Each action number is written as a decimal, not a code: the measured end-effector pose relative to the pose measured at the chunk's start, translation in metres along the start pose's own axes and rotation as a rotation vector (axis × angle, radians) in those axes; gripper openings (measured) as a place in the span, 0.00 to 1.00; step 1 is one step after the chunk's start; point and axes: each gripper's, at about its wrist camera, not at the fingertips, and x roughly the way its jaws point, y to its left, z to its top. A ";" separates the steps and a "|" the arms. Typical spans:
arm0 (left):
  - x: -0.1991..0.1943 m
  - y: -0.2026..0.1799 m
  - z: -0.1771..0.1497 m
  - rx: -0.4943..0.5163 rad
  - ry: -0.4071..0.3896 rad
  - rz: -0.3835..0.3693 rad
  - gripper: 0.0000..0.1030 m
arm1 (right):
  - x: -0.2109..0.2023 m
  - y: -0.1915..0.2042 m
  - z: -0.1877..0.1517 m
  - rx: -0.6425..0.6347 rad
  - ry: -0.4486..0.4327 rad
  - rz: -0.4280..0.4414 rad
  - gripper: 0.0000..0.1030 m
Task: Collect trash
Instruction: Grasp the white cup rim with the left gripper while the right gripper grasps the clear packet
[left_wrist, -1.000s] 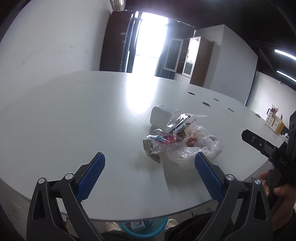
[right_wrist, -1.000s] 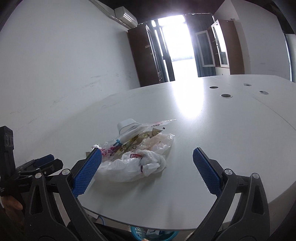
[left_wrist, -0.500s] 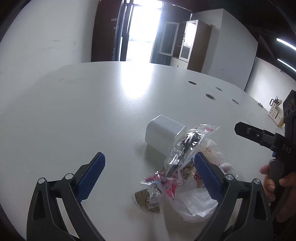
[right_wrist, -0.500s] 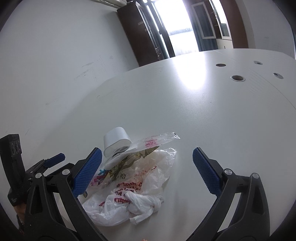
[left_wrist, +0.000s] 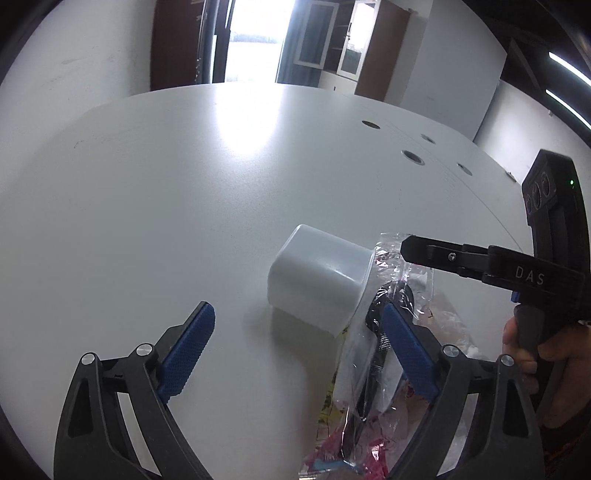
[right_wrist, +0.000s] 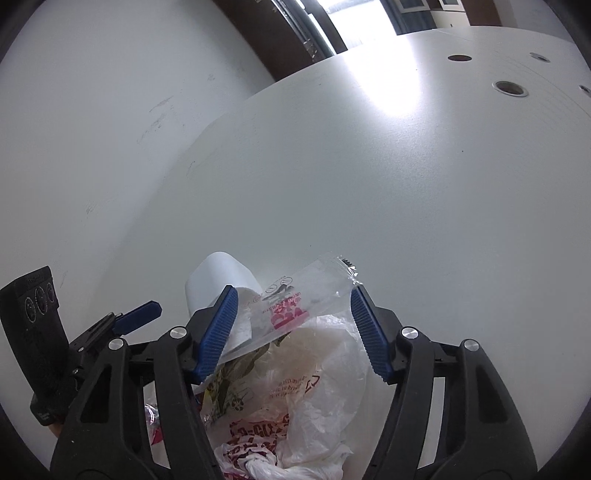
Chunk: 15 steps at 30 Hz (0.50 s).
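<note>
Both pairs of jaws stand wide apart with nothing gripped between their blue ribbed pads. On the left gripper (left_wrist: 298, 347) the pads straddle a white plastic tub (left_wrist: 319, 280) that lies tipped on its side on the pale grey worktop (left_wrist: 184, 177), its open mouth turned toward a clear plastic sleeve holding a black utensil (left_wrist: 380, 332); the right-hand pad overlaps that sleeve. Printed pink and yellow wrappers (left_wrist: 343, 446) lie just below. The right gripper (right_wrist: 291, 328) hovers low over the same heap, its pads on either side of a clear wrapper with red print (right_wrist: 295, 306), which rests on a crumpled white plastic bag with red lettering (right_wrist: 306, 398). The tub shows just beyond the left pad. All the litter sits together near the worktop's edge.
</note>
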 end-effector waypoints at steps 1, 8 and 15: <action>0.004 -0.001 0.001 0.007 0.009 0.008 0.85 | 0.003 0.001 0.001 -0.006 0.009 -0.011 0.56; 0.017 0.001 0.004 0.038 0.029 0.066 0.78 | 0.010 0.002 0.004 -0.016 0.026 -0.022 0.38; 0.010 0.026 0.010 -0.030 0.013 0.102 0.56 | -0.006 0.011 0.009 -0.036 -0.040 0.004 0.08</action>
